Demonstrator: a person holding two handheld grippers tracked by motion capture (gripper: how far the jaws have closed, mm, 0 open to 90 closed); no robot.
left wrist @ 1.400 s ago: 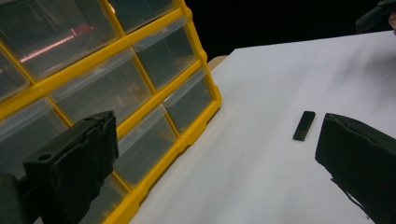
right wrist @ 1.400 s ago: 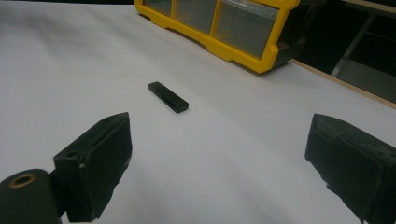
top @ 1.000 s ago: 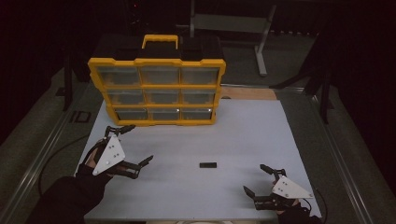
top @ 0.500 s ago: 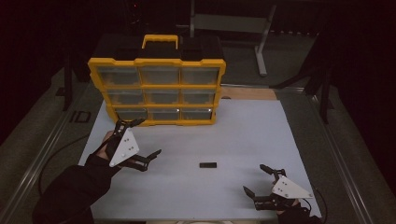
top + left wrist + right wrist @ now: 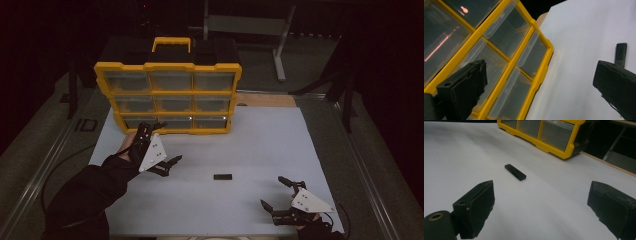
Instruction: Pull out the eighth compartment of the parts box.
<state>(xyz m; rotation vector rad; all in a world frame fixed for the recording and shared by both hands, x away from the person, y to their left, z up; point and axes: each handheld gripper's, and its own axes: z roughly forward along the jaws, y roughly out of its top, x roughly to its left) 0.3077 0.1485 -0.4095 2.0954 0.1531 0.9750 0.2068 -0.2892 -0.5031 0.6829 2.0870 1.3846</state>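
A yellow drawer cabinet [image 5: 167, 97] with clear drawers stands upright at the back of the white table [image 5: 260, 145]. My left gripper [image 5: 169, 142] is open and turned on its side just in front of the cabinet's bottom-left drawers, with nothing between its jaws. In the left gripper view the cabinet [image 5: 506, 75] looms close, tilted. A small black flat stick [image 5: 222, 176] lies on the table's middle, apart from both grippers. My right gripper [image 5: 273, 191] rests open near the front right edge. In the right gripper view the stick [image 5: 515, 172] lies ahead between the spread jaws.
A wooden strip [image 5: 265, 100] borders the table behind the cabinet's right side. A metal stand [image 5: 280, 45] is in the dark beyond. Cables trail from both grippers off the table's edges.
My left gripper has moved forward and to the right, up close to the cabinet's bottom drawers. The right gripper and the black stick have stayed put.
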